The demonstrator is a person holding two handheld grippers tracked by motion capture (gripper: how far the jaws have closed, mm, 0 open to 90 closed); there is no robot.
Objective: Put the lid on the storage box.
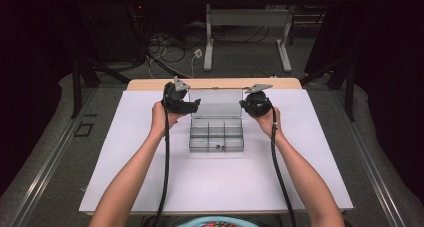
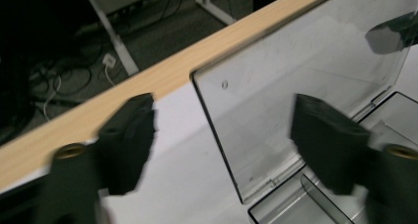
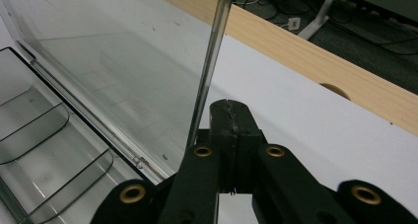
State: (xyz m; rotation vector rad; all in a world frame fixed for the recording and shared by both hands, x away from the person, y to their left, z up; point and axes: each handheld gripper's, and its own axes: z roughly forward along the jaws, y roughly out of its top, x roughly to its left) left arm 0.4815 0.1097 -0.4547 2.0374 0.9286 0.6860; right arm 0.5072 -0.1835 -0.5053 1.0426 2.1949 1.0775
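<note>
Here the clear box sat mid-table with its lid raised between the grippers, the left gripper spread wide astride the lid's left edge, the right gripper pressed together, empty, beside its right edge.

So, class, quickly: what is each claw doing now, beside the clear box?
Left claw: open, holding nothing, lid edge between its jaws.
Right claw: closed, empty, beside the lid.
</note>
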